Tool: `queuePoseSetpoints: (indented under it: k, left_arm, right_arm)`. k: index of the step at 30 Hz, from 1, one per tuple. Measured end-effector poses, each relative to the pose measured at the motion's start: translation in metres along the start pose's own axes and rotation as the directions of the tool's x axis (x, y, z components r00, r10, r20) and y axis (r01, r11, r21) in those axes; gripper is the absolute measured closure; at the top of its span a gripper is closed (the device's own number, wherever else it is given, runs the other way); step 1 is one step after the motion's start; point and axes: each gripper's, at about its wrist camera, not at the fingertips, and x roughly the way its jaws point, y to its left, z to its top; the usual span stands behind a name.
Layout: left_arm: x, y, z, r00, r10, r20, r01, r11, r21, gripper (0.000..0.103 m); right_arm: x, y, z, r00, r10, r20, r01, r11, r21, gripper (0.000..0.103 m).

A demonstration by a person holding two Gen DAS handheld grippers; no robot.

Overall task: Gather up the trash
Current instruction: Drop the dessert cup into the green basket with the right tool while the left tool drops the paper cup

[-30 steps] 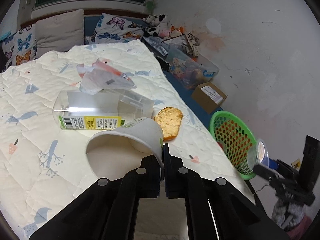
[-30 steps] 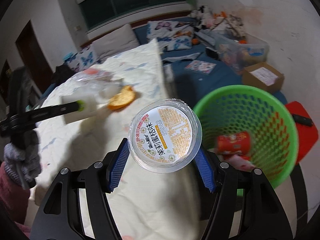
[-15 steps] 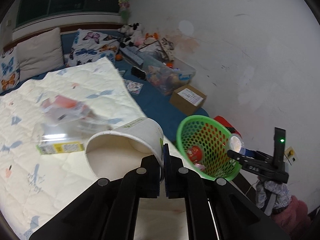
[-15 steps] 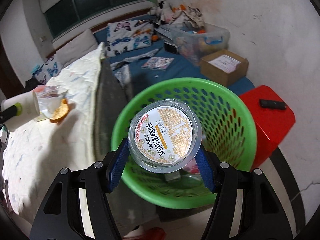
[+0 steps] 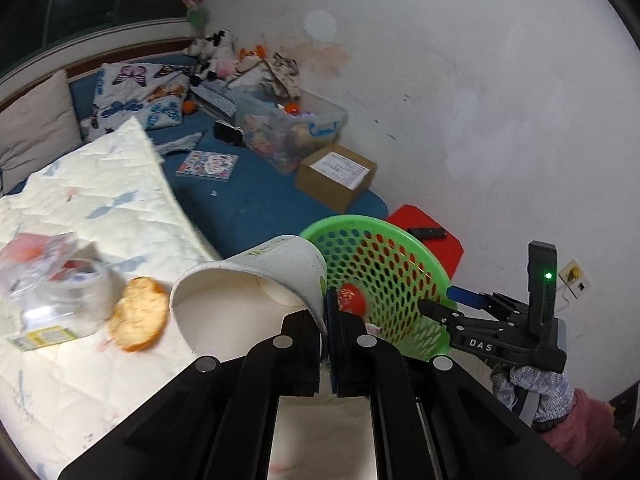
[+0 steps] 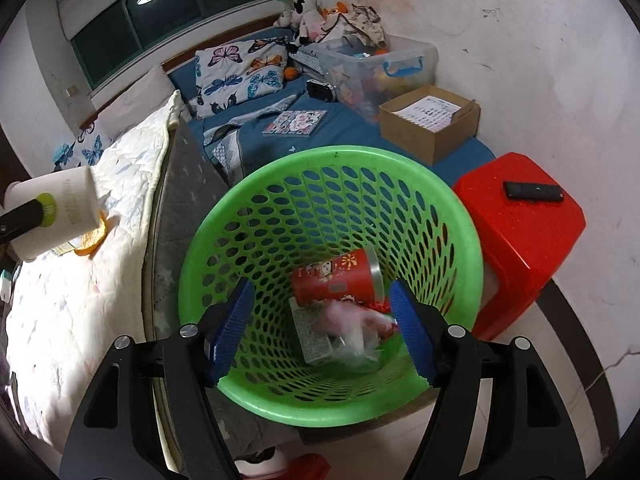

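Note:
My left gripper (image 5: 329, 320) is shut on the rim of a white paper cup (image 5: 248, 292), held above the bed edge beside the green mesh basket (image 5: 404, 248). The cup also shows in the right wrist view (image 6: 56, 208). My right gripper (image 6: 324, 324) is open and empty above the basket (image 6: 280, 184). A red can (image 6: 336, 280), a blurred clear plastic cup (image 6: 352, 340) and wrappers lie in the basket. A bread slice (image 5: 138, 316) and clear plastic packaging (image 5: 56, 296) lie on the white quilt (image 5: 100, 208).
A red stool (image 6: 520, 236) with a black remote (image 6: 532, 192) stands right of the basket by the wall. A cardboard box (image 6: 432, 124), a clear storage bin (image 6: 376, 64) and a book (image 6: 296, 122) lie on the blue mat beyond.
My right gripper opened and let the clear plastic cup fall into the basket. My left gripper carried the paper cup right, toward the basket.

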Motion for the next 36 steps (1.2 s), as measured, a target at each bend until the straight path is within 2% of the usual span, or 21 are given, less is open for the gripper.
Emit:
queuePoseSetpoints:
  k: [10,18,20,26,32,36]
  left_arm:
    - [0.057,-0.033,0.005,0.995,-0.038,-0.095,0.041,0.999,0.033,0.100]
    - [0.084,-0.052,0.002,0.986,-0.062,-0.154,0.071,0.996,0.051,0.099]
    - [0.087,-0.053,0.000,0.984,-0.060,-0.165,0.069,0.997,0.047,0.094]
    - [0.087,-0.053,-0.004,0.983,-0.072,-0.169,0.081,0.996,0.045,0.077]
    - [0.068,-0.046,-0.010,0.987,-0.078,-0.141,0.084,0.996,0.037,0.074]
    - [0.048,-0.034,-0.016,0.993,-0.052,-0.108,0.055,0.998,0.028,0.074]
  right_arm:
    - [-0.024,-0.017,-0.006,0.999,0.019,0.037,-0.020,0.999,0.033,0.031]
    - [-0.034,-0.029,-0.013,0.999,0.023,0.047,-0.026,0.998,0.063,0.031]
    - [-0.036,-0.030,-0.014,0.999,0.022,0.049,-0.026,0.998,0.063,0.031]
    - [-0.037,-0.031,-0.014,0.998,0.030,0.050,-0.033,0.997,0.063,0.031]
    - [-0.045,-0.020,-0.015,0.997,0.045,0.062,-0.048,0.998,0.042,0.031]
    - [-0.049,-0.003,-0.013,0.996,0.061,0.069,-0.062,0.998,0.011,0.031]
